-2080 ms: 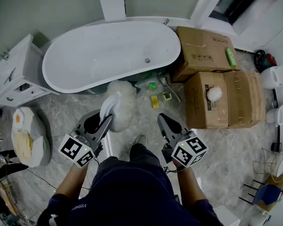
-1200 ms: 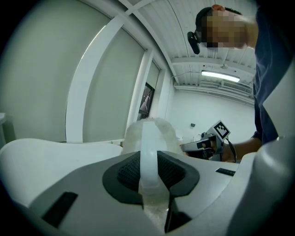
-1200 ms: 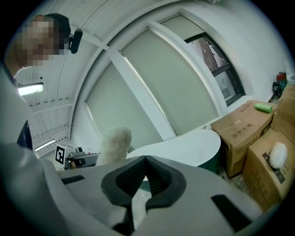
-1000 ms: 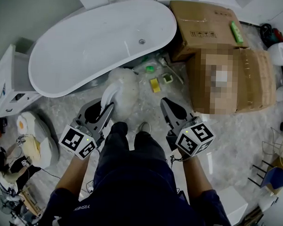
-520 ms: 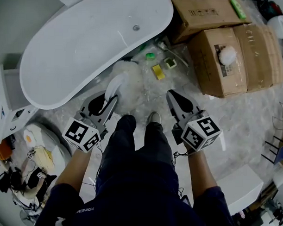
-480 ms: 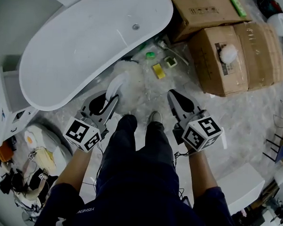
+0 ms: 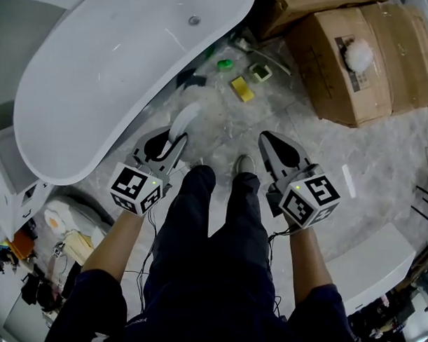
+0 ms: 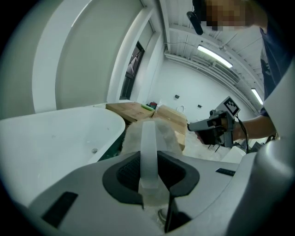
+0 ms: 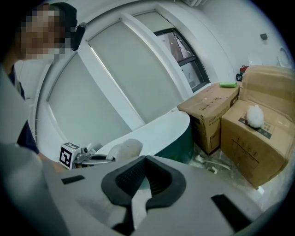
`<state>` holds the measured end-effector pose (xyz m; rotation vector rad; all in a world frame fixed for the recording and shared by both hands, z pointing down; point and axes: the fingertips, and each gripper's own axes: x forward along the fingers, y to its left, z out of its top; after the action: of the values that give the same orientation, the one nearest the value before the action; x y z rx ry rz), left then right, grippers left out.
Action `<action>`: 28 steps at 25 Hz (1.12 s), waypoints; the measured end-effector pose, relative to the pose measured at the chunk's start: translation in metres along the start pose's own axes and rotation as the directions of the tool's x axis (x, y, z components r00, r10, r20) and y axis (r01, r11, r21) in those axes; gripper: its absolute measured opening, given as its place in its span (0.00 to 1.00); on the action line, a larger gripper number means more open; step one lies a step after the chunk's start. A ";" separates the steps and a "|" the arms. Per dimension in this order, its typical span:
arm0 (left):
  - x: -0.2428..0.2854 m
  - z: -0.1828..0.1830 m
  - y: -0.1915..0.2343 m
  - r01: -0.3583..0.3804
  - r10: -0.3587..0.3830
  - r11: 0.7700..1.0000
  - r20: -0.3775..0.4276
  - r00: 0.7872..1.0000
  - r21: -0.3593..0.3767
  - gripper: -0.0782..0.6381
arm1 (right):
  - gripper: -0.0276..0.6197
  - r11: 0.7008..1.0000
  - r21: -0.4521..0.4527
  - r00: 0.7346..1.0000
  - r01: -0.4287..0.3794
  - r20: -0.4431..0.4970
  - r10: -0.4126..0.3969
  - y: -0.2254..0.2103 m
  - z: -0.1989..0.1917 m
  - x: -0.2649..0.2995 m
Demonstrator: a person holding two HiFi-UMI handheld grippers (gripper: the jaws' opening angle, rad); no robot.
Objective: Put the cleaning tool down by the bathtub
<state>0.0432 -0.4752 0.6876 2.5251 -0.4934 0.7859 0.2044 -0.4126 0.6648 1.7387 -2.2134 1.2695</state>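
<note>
You're pinching the white-handled fluffy cleaning tool point(image 7: 184, 121) in the fingers of the left gripper point(image 7: 171, 141) beside the white oval bathtub point(image 7: 98, 71). The right gripper point(image 7: 271, 141) is keeping its fingers pressed together, empty. Next up, I reckon: you're resting it on the grey marbled floor point(image 7: 222, 125), then letting go.

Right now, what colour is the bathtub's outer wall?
Dark green, below a white rim. The bathtub shows this best in the right gripper view.
</note>
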 end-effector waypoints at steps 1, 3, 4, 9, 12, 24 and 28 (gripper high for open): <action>0.010 -0.011 0.004 0.001 -0.001 1.000 -0.022 1.000 0.002 0.26 | 0.05 1.000 0.008 1.000 0.007 -0.004 -0.007 -0.006 -0.006 0.004; 0.029 -0.032 0.012 0.006 -0.006 1.000 -0.064 0.998 0.005 0.26 | 0.05 1.000 0.022 1.000 0.017 -0.014 -0.017 -0.017 -0.018 0.013; 0.038 -0.042 0.015 0.009 -0.008 1.000 -0.081 0.997 0.007 0.26 | 0.05 0.999 0.028 1.000 0.022 -0.019 -0.021 -0.022 -0.024 0.018; 0.080 -0.084 0.027 0.028 -0.025 0.999 -0.142 0.990 0.021 0.26 | 0.05 0.998 0.059 0.999 0.036 -0.041 -0.034 -0.051 -0.058 0.042; 0.104 -0.109 0.035 0.035 -0.028 0.999 -0.179 0.983 0.038 0.26 | 0.05 0.996 0.080 0.998 0.040 -0.046 -0.037 -0.068 -0.081 0.057; 0.208 -0.246 0.089 0.028 0.007 0.994 -0.323 0.946 0.103 0.26 | 0.05 0.995 0.068 0.991 0.078 -0.112 -0.070 -0.140 -0.176 0.119; 0.241 -0.298 0.105 0.023 0.025 0.992 -0.378 0.925 0.124 0.26 | 0.05 0.994 0.071 0.989 0.086 -0.126 -0.077 -0.156 -0.201 0.134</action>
<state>0.0501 -0.4589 1.0846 2.3947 -0.3201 1.3082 0.1997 -0.3978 0.9515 1.7062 -2.0313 1.4184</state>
